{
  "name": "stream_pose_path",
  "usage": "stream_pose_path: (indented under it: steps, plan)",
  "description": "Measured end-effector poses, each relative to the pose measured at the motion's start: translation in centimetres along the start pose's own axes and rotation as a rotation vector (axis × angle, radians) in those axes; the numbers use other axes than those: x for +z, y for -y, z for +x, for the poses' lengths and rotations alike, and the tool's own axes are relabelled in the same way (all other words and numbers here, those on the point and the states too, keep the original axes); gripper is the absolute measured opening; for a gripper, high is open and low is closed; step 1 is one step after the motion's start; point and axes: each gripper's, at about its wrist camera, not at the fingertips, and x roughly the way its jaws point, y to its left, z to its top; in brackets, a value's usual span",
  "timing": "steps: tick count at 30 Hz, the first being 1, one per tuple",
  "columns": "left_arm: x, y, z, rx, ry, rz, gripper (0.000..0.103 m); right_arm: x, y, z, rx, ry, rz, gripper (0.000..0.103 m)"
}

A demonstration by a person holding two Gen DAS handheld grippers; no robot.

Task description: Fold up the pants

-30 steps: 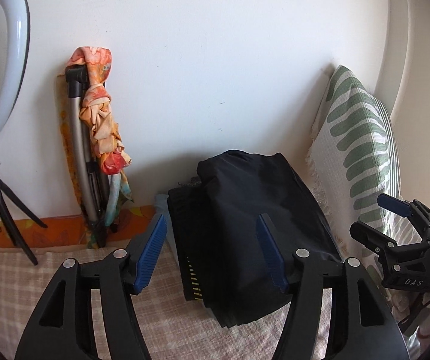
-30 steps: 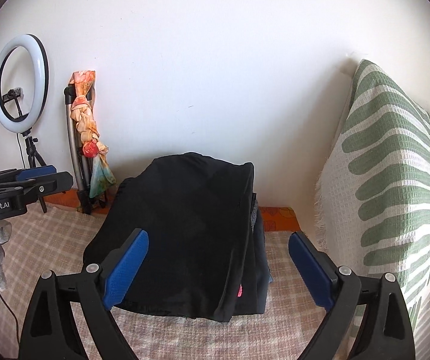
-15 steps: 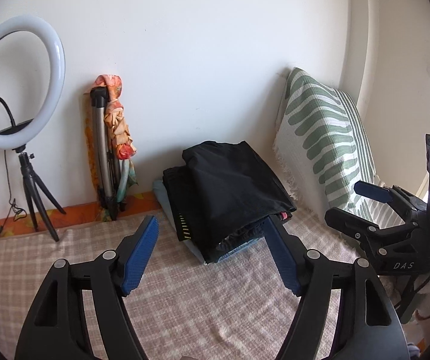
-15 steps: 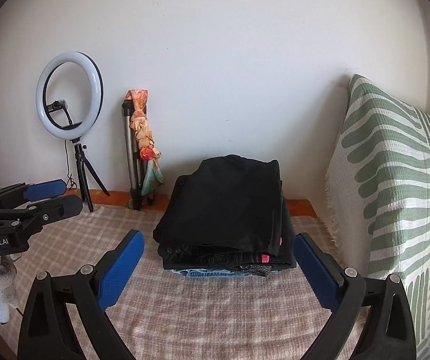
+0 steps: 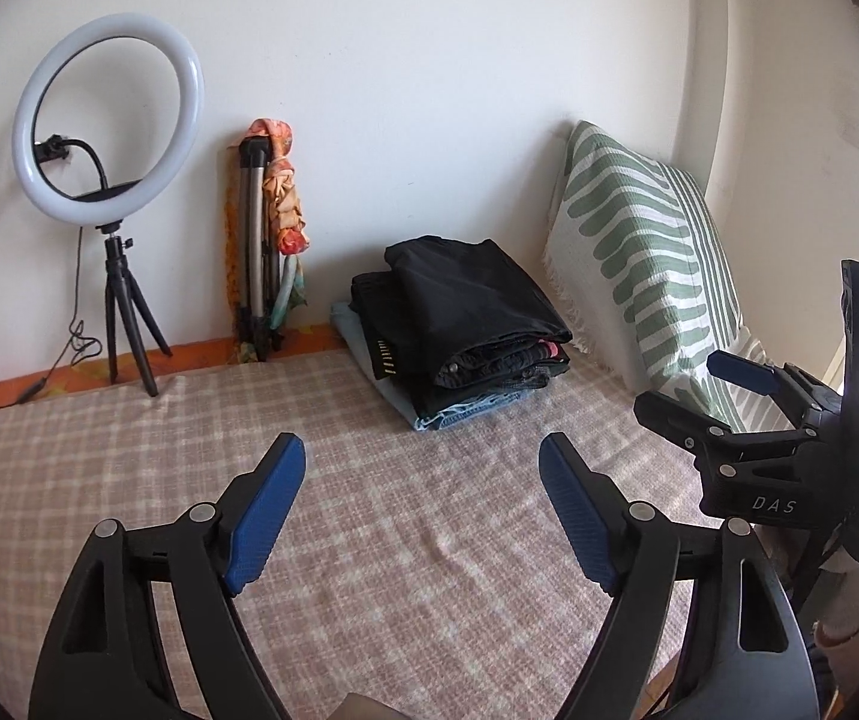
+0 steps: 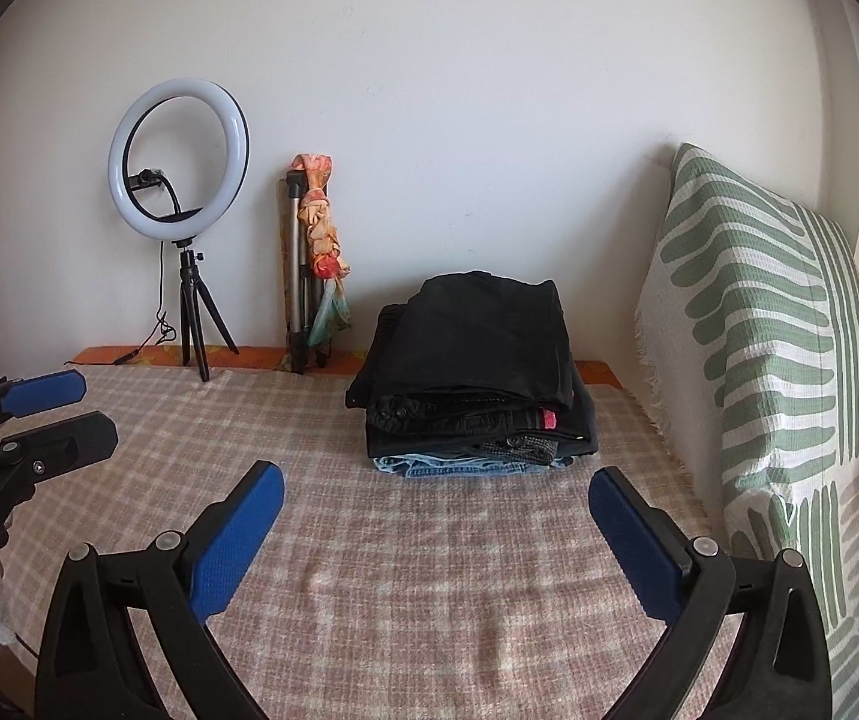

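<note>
— Looking past the left hand-held gripper [image 5: 422, 456]: jaws opening, nothing between the blue pads [image 5: 264, 516], only bare checked bed cover [image 5: 405, 570] beneath.
— And beyond it?
— Folded black pants [image 5: 477, 306] ahead and slightly right, well apart from the tips, lying on top of a stack of folded clothes [image 5: 459, 396] at the far edge of the bed, close to the wall.
— Same from the right hand-held gripper [image 6: 436, 480]?
— Spread wide too, pinching nothing. Black pants [image 6: 477, 336] straight ahead between the two finger lines, well clear of both pads. Below them darker garments with a pink tag showing, then light blue denim at the bottom of the stack [image 6: 477, 450].
— Off to the sides?
— Right of both tools, a green-and-white patterned pillow [image 6: 759, 324] propped upright, just beside the stack. Left of the stack, a folded tripod [image 6: 294, 282] leaning on the wall with an orange scarf [image 6: 324, 228] knotted round it. Further left, a ring light [image 6: 180, 159] on a small black stand.
— Each tool visible to the other?
— Yes: right one at the right edge of the left view, left one at the left edge of the right view, fingers apart on both.
</note>
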Motion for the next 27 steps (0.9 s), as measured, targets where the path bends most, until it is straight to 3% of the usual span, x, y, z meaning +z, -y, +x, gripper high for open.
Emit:
stream_pose_path:
  steps: [9, 16, 27]
  plan:
    - [-3.3, -1.3, -1.1, 0.051, -0.021, -0.044, 0.081, -2.3, -1.0, 0.5, 0.004, -0.016, 0.034, 0.103]
    - [-4.4, -1.8, -0.5, 0.115, -0.059, -0.002, 0.082, -3.5, -1.4, 1.5, -0.001, -0.031, 0.032, 0.103]
    - [-5.4, -4.5, -0.7, 0.135, -0.072, -0.079, 0.082, -4.0, -1.6, 2.7, -0.001, -0.055, 0.057, 0.103]
